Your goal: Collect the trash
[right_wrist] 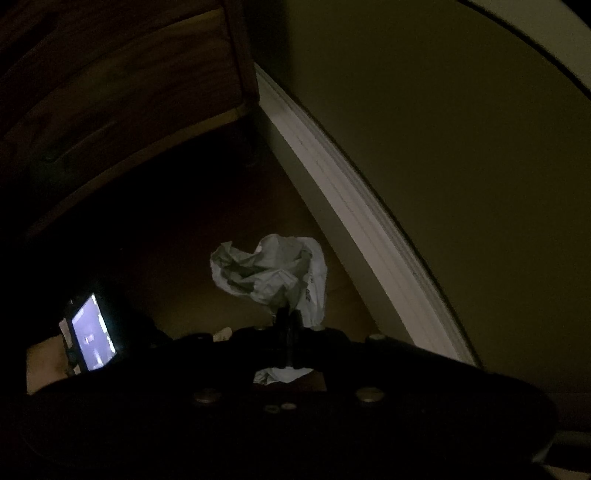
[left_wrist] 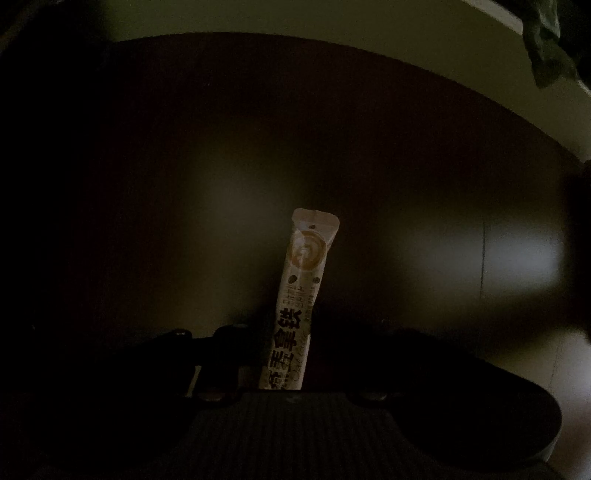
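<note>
In the dim left wrist view, the left tongs (left_wrist: 286,369) point down at a dark worktop (left_wrist: 184,147), and a slim white coffee sachet (left_wrist: 301,295) stands between their dark fingers, rising toward twelve o'clock with its sealed end uppermost; the gloom hides whether the pads actually press on it, so the grip cannot be told. Beyond the worktop's curved far edge lies a paler floor (left_wrist: 332,22), with a dark green cloth (left_wrist: 546,48) hanging in at two o'clock. In the right wrist view, the right tongs (right_wrist: 288,325) are clenched on a crumpled white paper wad (right_wrist: 269,273), which bulges out past the fingertips toward twelve o'clock. At nine o'clock a small lit screen (right_wrist: 92,332) glows. Farther off, a wooden drawer unit (right_wrist: 129,92) fills ten o'clock, and a white baseboard (right_wrist: 351,206) sweeps from twelve to four o'clock below an olive wall (right_wrist: 461,147).
</note>
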Tool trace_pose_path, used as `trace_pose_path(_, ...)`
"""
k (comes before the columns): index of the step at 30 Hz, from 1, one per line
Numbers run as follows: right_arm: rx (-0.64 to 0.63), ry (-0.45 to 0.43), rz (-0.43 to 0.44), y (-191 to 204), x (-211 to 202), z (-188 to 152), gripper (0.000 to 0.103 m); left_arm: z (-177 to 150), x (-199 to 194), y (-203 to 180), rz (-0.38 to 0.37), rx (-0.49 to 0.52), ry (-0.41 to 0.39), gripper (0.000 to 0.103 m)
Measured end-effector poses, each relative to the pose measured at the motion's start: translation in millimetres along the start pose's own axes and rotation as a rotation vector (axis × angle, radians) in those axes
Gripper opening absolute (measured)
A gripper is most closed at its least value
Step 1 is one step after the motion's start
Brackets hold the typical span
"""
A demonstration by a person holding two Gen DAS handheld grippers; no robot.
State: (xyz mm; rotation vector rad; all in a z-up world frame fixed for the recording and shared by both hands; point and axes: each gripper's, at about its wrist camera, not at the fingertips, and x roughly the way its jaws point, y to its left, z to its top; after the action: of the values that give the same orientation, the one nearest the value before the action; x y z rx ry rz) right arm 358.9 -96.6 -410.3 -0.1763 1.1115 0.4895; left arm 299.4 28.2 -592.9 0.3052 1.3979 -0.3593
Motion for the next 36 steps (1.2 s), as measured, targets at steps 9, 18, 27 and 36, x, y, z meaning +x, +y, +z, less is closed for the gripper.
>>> trace_pose_path(9, 0.032, -0.083, -0.013, 3, -54, 4, 0.0, 16, -100, 19, 0.0, -0.135, -0.137, 0.02)
trace_pose_path(18, 0.013, -0.284, 0.012, 34, -185, 42, 0.0, 24, -315, 47, 0.038, -0.261, -0.423, 0.02)
trace_pose_path(27, -0.075, -0.52, 0.017, 78, -326, 83, 0.0, 4, -487, 55, 0.121, -0.334, -0.697, 0.02)
trace_pose_path(36, -0.171, -0.732, 0.054, 133, -433, 131, 0.0, -14, -639, 91, 0.21, -0.378, -0.94, 0.02)
